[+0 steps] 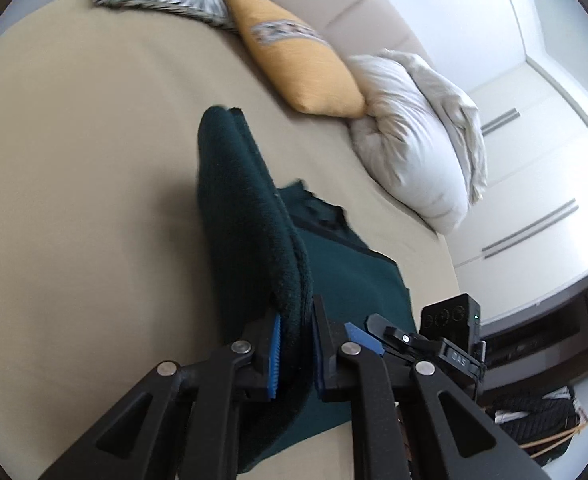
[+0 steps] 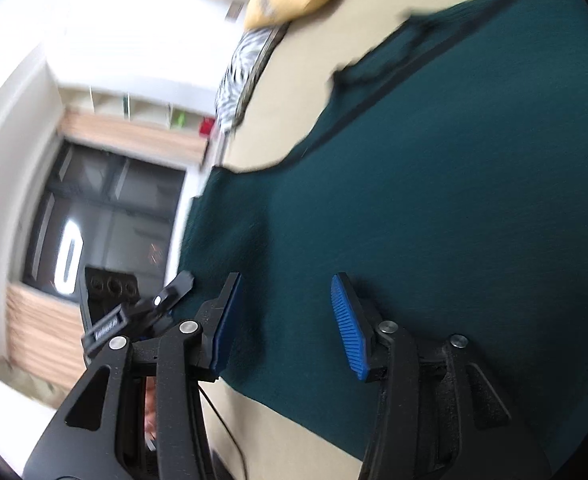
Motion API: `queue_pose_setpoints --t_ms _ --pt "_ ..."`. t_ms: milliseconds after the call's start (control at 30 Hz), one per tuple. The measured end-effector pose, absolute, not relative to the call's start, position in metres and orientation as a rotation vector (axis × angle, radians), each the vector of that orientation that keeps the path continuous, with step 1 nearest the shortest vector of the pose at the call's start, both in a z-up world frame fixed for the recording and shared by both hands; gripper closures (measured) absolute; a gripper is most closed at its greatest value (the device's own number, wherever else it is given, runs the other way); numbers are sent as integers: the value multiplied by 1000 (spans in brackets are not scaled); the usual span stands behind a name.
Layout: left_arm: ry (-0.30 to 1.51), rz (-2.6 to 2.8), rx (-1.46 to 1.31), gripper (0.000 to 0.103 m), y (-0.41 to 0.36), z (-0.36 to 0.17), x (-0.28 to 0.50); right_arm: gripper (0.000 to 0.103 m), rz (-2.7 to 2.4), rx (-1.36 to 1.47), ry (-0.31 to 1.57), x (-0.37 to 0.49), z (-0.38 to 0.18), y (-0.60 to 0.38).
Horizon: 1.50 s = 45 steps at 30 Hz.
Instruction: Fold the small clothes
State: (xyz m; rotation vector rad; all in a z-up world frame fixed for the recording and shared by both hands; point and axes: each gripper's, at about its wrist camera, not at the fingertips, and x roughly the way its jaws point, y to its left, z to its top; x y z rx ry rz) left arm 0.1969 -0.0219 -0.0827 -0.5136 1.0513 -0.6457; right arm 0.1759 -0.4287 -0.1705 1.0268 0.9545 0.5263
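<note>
The fold is only beginning: the dark green garment [image 1: 345, 280] lies mostly flat on the beige bed [image 1: 94, 200], its long axis running from the grippers toward the yellow pillow [image 1: 297, 60]. The left gripper [image 1: 295, 344] is clamped on a lifted edge. The right gripper [image 2: 286, 324] hovers half open over flat cloth, holding nothing.
</note>
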Motion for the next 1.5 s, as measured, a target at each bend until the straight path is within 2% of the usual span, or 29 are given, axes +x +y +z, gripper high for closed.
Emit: queue_pose_setpoints --t_ms 133,233,267,333,400,433,500,567,633,733,833,967,1100,1167,1200,1233,1267,1400,1500 --pt "1070 -723 -461 90 -103 -81 189 58 456 1119 899 159 -175 -494" --pt "1110 -767 -459 91 -163 -99 187 58 402 1171 858 147 -182 -539" --pt "1134 -794 -471 96 -183 -110 186 59 380 1185 849 144 -185 -552" --pt "1184 -833 -493 98 -211 -128 183 60 354 1223 841 138 -194 -574" --pt "1235 -850 -524 96 -225 -141 177 60 382 1249 832 134 -200 -584" --pt "1250 -857 -532 90 -228 -142 173 60 392 1243 831 134 -201 -585" --pt "1219 -897 -543 81 -221 -127 163 60 390 1214 843 137 -199 -583" --pt "1136 -937 -542 68 -204 -100 156 60 382 1183 860 142 -197 -577" --pt "1030 -922 -538 62 -176 -74 156 60 378 1166 879 145 -196 -571" --pt "946 -816 -496 61 -138 -62 164 58 382 1122 925 155 -188 -545" --pt "977 -746 -534 61 -109 -83 171 58 385 1035 976 167 -174 -520" --pt "1010 -710 -521 61 -103 -109 171 60 342 966 1120 188 -180 -485" --pt "1016 -717 -519 61 -105 -121 173 58 314 965 1138 194 -180 -469" --pt "1015 -721 -514 61 -105 -125 173 65 315 925 1149 191 -175 -466" --pt "1013 -724 -509 61 -105 -125 172 70 318 883 1155 194 -171 -459" --pt "1013 -724 -501 61 -108 -124 173 81 318 854 1161 199 -169 -452" --pt "1014 -724 -499 61 -108 -124 171 85 317 831 1168 200 -168 -452" --pt "1013 -724 -498 61 -110 -120 170 89 317 735 1123 194 -151 -448" --pt "1009 -733 -481 56 -118 -113 169 90 313 687 1071 186 -134 -464"
